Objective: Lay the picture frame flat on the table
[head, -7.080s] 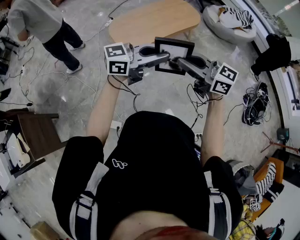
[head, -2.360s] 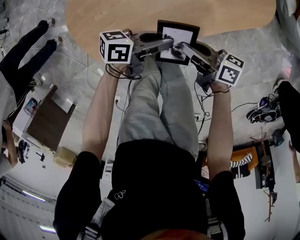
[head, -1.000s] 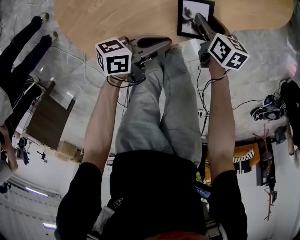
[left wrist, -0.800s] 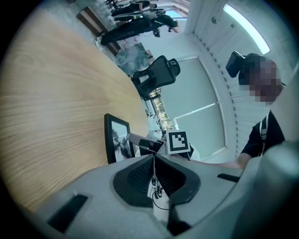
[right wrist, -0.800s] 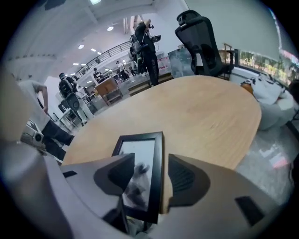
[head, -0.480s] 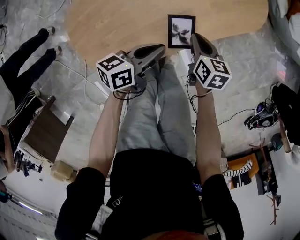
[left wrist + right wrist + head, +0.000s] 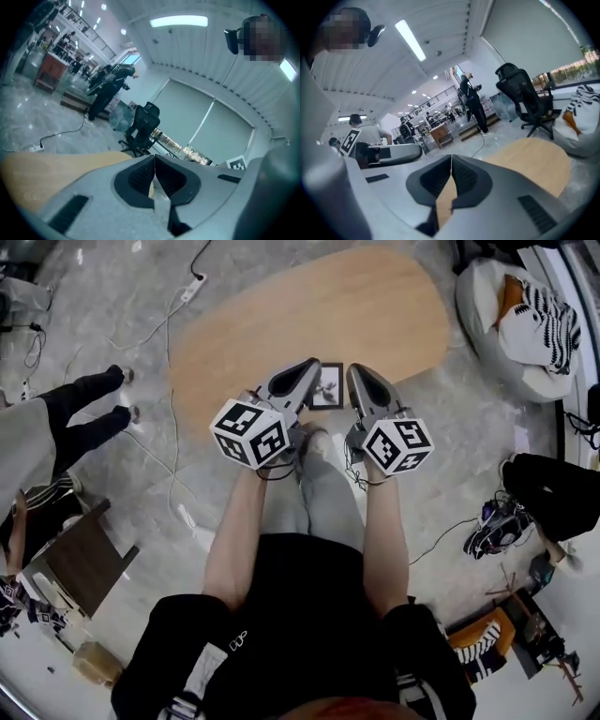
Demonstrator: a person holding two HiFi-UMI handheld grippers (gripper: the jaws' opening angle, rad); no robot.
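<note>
Wooden table (image 7: 281, 324) is carrying the picture frame (image 7: 327, 388), flat at twelve o'clock near the edge. Left gripper (image 7: 307, 367) and right gripper (image 7: 355, 372) are flanking it, jaws closed, empty; a careless swing could knock it off.

**A:** How many things do we count on the tabletop (image 7: 281, 324)?

**B:** We count one tabletop, with one picture frame (image 7: 326, 388) on it.

**A:** And hand-held grippers?

**B:** Two: the left hand-held gripper (image 7: 309, 367) and the right hand-held gripper (image 7: 354, 371).

**A:** Around the tabletop?

**B:** We count one beanbag (image 7: 483, 306) with one striped cushion (image 7: 542, 322), one black office chair (image 7: 524, 98), one dark brown piece of furniture (image 7: 84, 559) and one bystander (image 7: 66, 423) close by. The distant people are too small for us to count.
</note>
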